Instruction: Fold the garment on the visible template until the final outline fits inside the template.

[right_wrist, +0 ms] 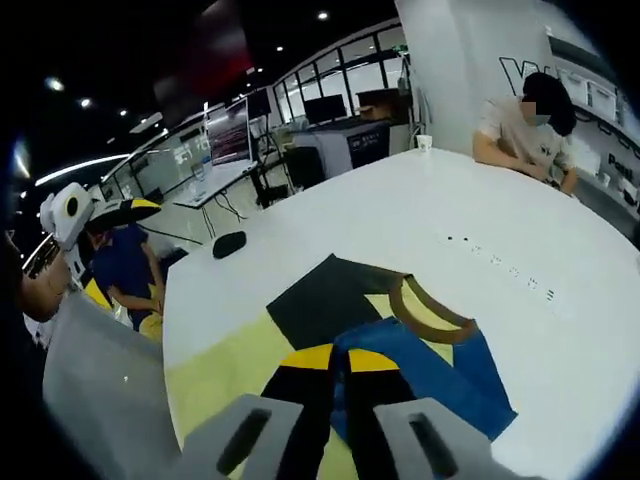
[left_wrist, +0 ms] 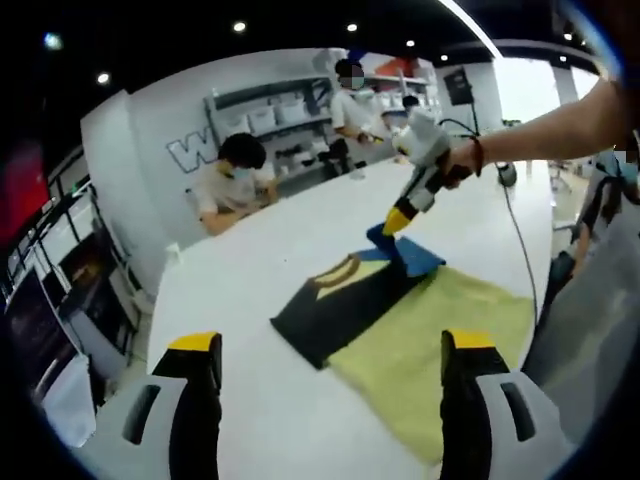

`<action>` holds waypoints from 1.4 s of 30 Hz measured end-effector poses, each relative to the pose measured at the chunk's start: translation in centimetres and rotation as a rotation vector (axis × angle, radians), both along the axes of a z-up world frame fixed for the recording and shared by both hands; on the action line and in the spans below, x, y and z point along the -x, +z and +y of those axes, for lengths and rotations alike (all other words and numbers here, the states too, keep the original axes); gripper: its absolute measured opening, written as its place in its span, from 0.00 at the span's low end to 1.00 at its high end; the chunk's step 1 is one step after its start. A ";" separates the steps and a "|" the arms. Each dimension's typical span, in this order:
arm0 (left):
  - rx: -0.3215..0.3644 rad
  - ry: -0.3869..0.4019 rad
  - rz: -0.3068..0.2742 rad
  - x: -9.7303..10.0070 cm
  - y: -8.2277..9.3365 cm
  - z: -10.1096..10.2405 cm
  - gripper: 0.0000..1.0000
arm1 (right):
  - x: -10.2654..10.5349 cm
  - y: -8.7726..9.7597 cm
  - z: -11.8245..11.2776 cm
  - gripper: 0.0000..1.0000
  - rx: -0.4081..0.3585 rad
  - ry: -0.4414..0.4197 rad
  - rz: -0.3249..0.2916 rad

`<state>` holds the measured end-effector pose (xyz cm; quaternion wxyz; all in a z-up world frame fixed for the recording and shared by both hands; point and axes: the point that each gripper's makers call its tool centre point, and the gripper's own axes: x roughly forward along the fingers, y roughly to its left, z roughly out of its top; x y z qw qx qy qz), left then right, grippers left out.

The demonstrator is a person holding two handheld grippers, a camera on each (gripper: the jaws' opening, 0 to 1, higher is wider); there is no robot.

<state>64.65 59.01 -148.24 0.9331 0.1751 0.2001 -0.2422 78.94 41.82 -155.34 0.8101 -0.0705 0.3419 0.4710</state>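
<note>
1. In the left gripper view, the left gripper [left_wrist: 335,385] stands at the bottom of the frame with its jaws spread wide and nothing between them; idle there, it cannot pin the cloth if it slides.
2. Just beyond, at lower centre-right, lies the yellow template [left_wrist: 440,335] on the white table [left_wrist: 300,230].
3. The garment [left_wrist: 345,295], dark with a blue part, lies at mid-frame, half on the template and half hanging off its left edge; a crooked fold would likely leave that corner outside.
4. In the right gripper view, the right gripper [right_wrist: 340,365] at bottom centre pinches the blue fabric [right_wrist: 440,370]; a thin hold may slip or drag the whole garment.
</note>
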 end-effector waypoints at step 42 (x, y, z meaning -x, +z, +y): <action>-0.044 -0.002 0.034 1.3 -1.4 1.4 0.90 | 0.9 -10.7 5.4 0.30 0.056 -0.074 0.128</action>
